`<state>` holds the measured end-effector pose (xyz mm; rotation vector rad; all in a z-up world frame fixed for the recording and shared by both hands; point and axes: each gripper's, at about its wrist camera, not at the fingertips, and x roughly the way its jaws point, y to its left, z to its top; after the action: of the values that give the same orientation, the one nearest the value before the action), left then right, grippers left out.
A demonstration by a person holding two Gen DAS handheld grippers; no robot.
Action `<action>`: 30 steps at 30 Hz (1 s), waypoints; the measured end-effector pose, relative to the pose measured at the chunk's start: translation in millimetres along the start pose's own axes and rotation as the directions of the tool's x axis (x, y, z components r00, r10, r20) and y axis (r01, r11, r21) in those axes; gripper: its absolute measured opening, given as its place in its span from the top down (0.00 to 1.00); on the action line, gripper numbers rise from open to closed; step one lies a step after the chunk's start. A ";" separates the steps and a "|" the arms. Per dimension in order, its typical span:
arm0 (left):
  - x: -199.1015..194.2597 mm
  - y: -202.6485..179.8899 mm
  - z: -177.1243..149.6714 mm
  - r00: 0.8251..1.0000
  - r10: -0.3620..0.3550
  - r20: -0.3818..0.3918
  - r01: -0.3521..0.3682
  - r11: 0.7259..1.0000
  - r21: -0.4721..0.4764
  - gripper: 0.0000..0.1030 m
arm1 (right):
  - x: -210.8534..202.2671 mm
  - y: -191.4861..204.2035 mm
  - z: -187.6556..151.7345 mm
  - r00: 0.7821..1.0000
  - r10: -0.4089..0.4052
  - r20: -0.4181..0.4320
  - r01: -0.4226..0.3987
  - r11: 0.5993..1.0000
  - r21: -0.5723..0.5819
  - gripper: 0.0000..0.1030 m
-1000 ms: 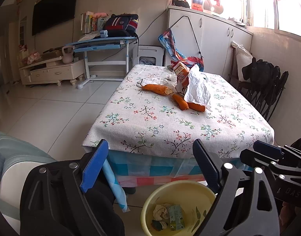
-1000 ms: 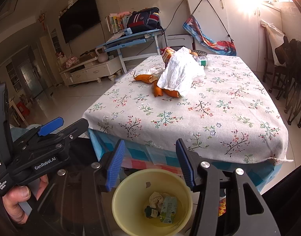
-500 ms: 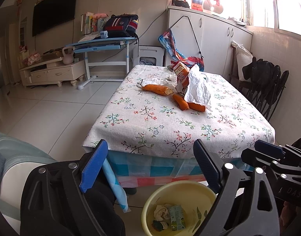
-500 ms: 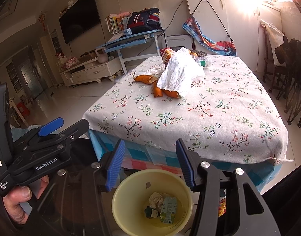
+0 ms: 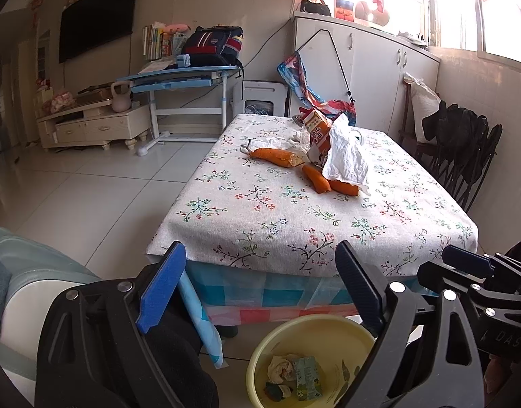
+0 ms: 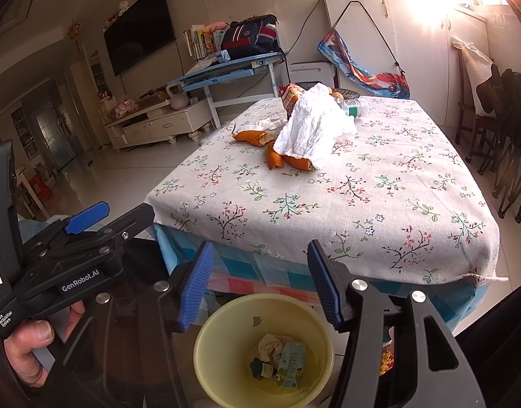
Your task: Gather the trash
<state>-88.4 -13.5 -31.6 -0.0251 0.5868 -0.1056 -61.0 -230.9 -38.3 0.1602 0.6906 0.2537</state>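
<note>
Both grippers are hanging out low in front of the desk [image 5: 270, 224], the one with the white floral tablecloth, right above a pale yellow round plastic bin [image 6: 226, 323] sitting on the floor. The left gripper [image 5: 260, 285] has its blue-padded jaws spread wide apart with nothing between them, and the right gripper [image 6: 260, 282] is the same deal, jaws apart and empty. In the right wrist view you can also see the left gripper off to the side with a hand [image 6: 29, 350] wrapped round its handle.

The bin already has some stuff in it: a crumpled beige paper wad [image 6: 270, 343], a small flattened green carton [image 6: 291, 360] and a dark little scrap next to them that I can't make out.

The rest of the trash is well apart from the grippers, up around the middle-to-far part of the desk. There's a crumpled white plastic bag [image 5: 345, 156] draped over a couple of orange carrot pieces [image 5: 320, 180], another broken orange carrot piece [image 5: 277, 157] just to the left, and an orange-and-white snack packet [image 5: 316, 136] standing behind the bag. From the right wrist view a clear plastic bottle with a green label [image 6: 355, 107] is lying on its side just behind the bag.
</note>
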 end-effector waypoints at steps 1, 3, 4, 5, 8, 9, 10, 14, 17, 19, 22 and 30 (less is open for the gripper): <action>-0.4 2.0 0.9 1.000 0.001 0.005 -0.001 1.000 -0.007 0.16 | -0.1 -0.1 0.4 1.000 0.000 0.001 0.000 1.000 -0.001 0.45; -0.9 5.8 2.4 1.000 0.005 0.014 -0.004 1.000 -0.026 0.16 | 0.1 0.1 0.4 1.000 0.002 0.006 -0.002 1.000 -0.002 0.45; -0.8 8.0 3.3 1.000 0.005 0.016 -0.005 0.999 -0.037 0.16 | 1.0 -0.2 0.5 1.000 0.003 0.006 -0.003 1.000 -0.001 0.45; -0.5 10.7 4.1 1.000 0.005 0.018 -0.004 0.999 -0.050 0.16 | 1.2 0.2 0.2 1.000 0.003 0.003 -0.003 1.000 0.000 0.45; 2.4 17.6 4.0 1.000 0.008 0.010 -0.007 0.996 -0.084 0.15 | 4.4 2.0 -1.9 1.000 0.007 -0.011 -0.007 1.000 0.000 0.45; 3.8 18.3 3.5 1.000 0.013 0.004 -0.012 0.996 -0.084 0.15 | 5.9 2.0 -1.5 1.000 0.012 -0.015 -0.012 1.000 0.005 0.45; 4.7 17.6 2.7 1.000 0.018 0.000 -0.018 0.997 -0.080 0.15 | 7.6 2.9 -1.1 1.000 0.020 -0.017 -0.020 1.000 0.012 0.45; 5.2 18.4 -1.0 0.999 0.046 -0.007 -0.046 0.997 -0.064 0.15 | 18.3 5.4 3.3 0.998 0.056 -0.034 -0.055 0.998 0.032 0.45; 3.6 22.7 -2.0 0.998 0.066 -0.006 -0.066 0.995 -0.068 0.15 | 29.2 9.3 6.4 0.995 0.079 -0.055 -0.077 0.996 0.036 0.45; 2.7 28.8 -1.8 0.997 0.074 -0.009 -0.074 0.993 -0.089 0.15 | 34.1 12.1 8.5 0.994 0.095 -0.059 -0.093 0.995 0.041 0.45; 2.8 34.6 0.4 0.997 0.082 -0.010 -0.082 0.990 -0.114 0.15 | 38.8 16.3 12.0 0.992 0.113 -0.059 -0.110 0.993 0.041 0.45; 12.2 28.6 13.4 0.996 0.091 0.017 -0.089 0.992 -0.086 0.13 | 46.5 9.0 16.4 0.991 0.116 -0.065 -0.111 0.991 0.068 0.45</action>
<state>-68.2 13.6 -28.7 -0.0827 0.5709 0.0077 -17.5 -210.1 -52.0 0.2535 0.7592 0.3476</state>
